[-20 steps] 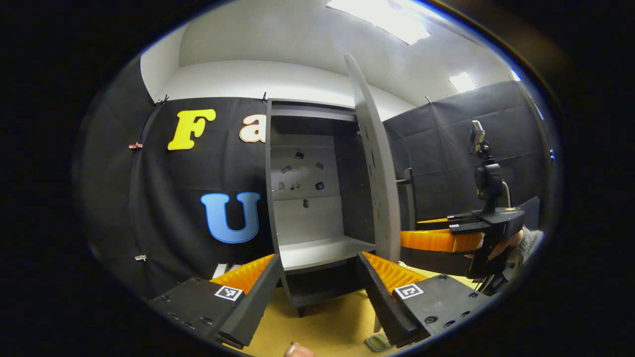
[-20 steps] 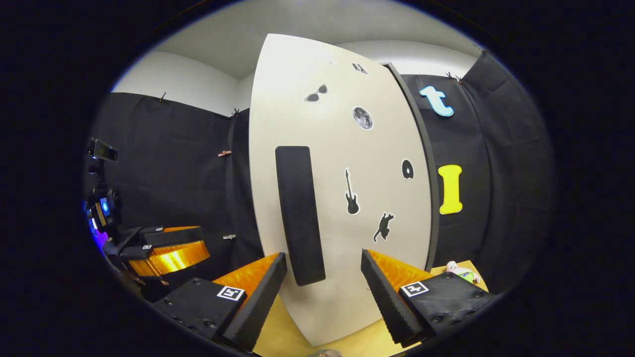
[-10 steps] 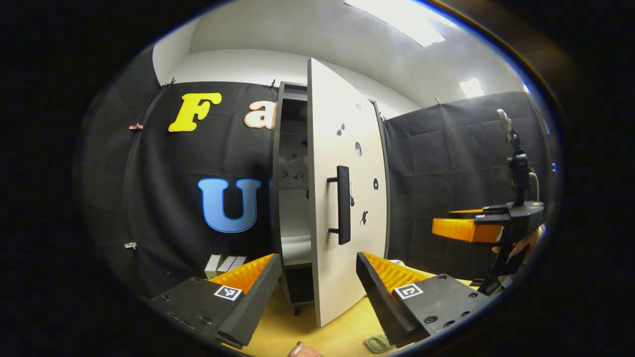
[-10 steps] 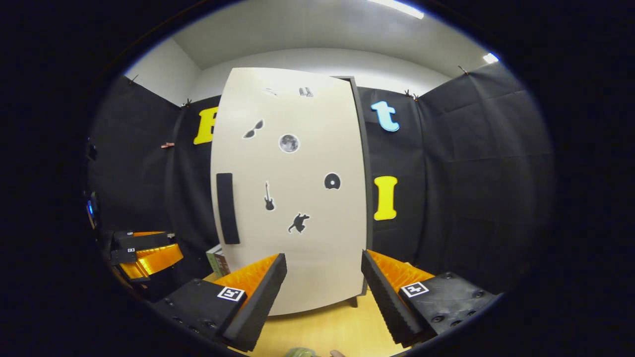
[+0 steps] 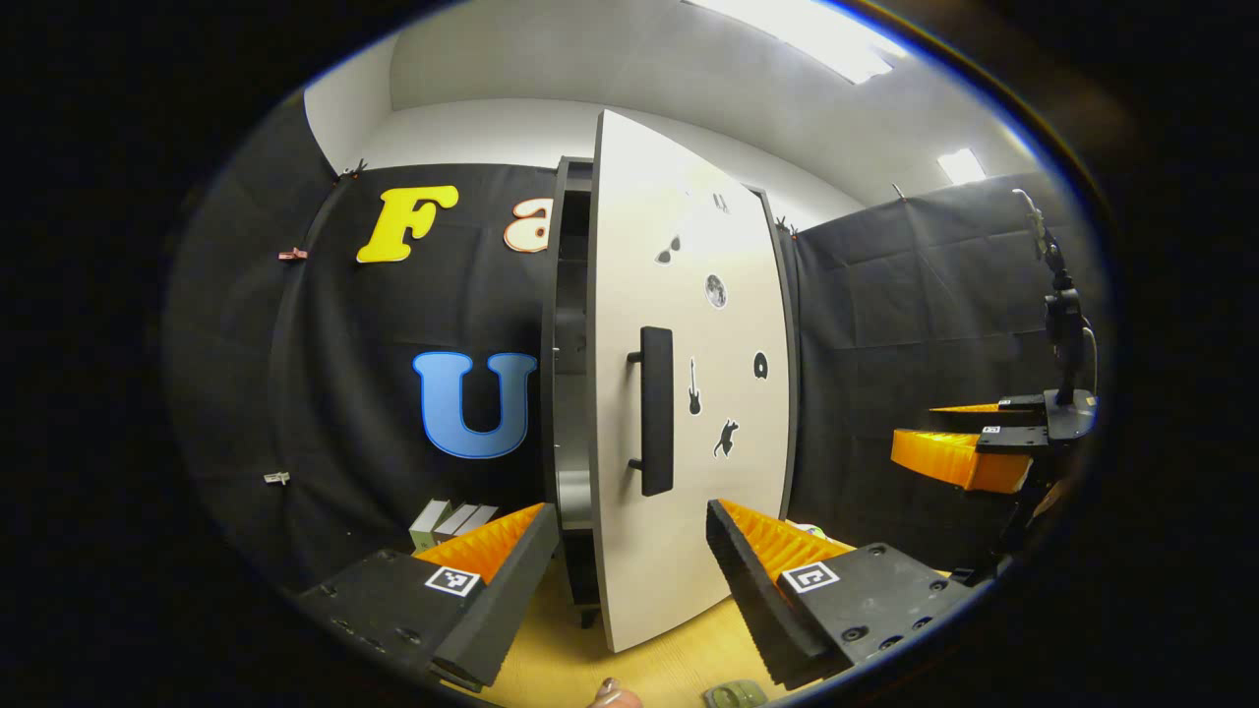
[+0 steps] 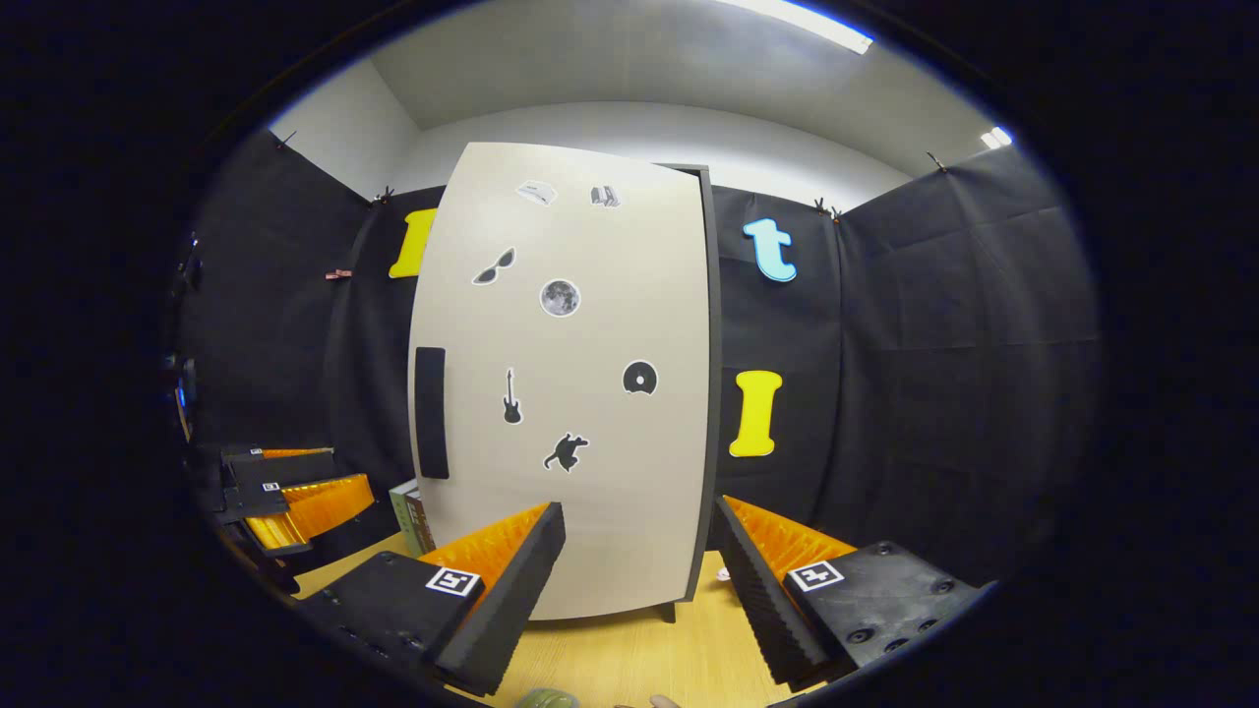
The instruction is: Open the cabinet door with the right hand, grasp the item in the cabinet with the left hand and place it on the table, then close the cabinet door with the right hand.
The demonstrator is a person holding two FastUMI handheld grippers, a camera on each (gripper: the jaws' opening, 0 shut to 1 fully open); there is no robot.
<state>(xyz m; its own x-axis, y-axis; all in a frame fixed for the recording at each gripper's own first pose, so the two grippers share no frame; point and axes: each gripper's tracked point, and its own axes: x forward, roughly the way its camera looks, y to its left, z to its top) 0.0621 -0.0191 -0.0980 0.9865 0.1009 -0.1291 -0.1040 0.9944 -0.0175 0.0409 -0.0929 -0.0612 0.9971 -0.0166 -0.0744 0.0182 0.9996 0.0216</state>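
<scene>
The grey cabinet (image 5: pixel 569 334) stands on the wooden table (image 5: pixel 679 657). Its pale door (image 5: pixel 723 472), with dark stickers and a black bar handle (image 5: pixel 656 411), is nearly closed; a narrow dark gap remains on the handle side. My left gripper (image 5: pixel 629 580) is open and empty, a short way in front of the door. In the right gripper view the door (image 6: pixel 590 511) faces me with its handle (image 6: pixel 431 413) at its left edge. My right gripper (image 6: pixel 639 580) is open, empty and clear of the door. The right gripper (image 5: pixel 959 457) also shows far right in the left gripper view.
A small green-and-white box (image 5: pixel 448 519) stands on the table left of the cabinet, also seen as the box (image 6: pixel 411 513). A small greenish object (image 5: pixel 733 695) lies at the table's near edge beside a fingertip (image 5: pixel 615 696). The left gripper (image 6: pixel 295 492) hangs at the left.
The door has swung from wide open to nearly closed, hiding the empty shelf. My right gripper has pulled back from the door and handle. Both grippers stayed open.
</scene>
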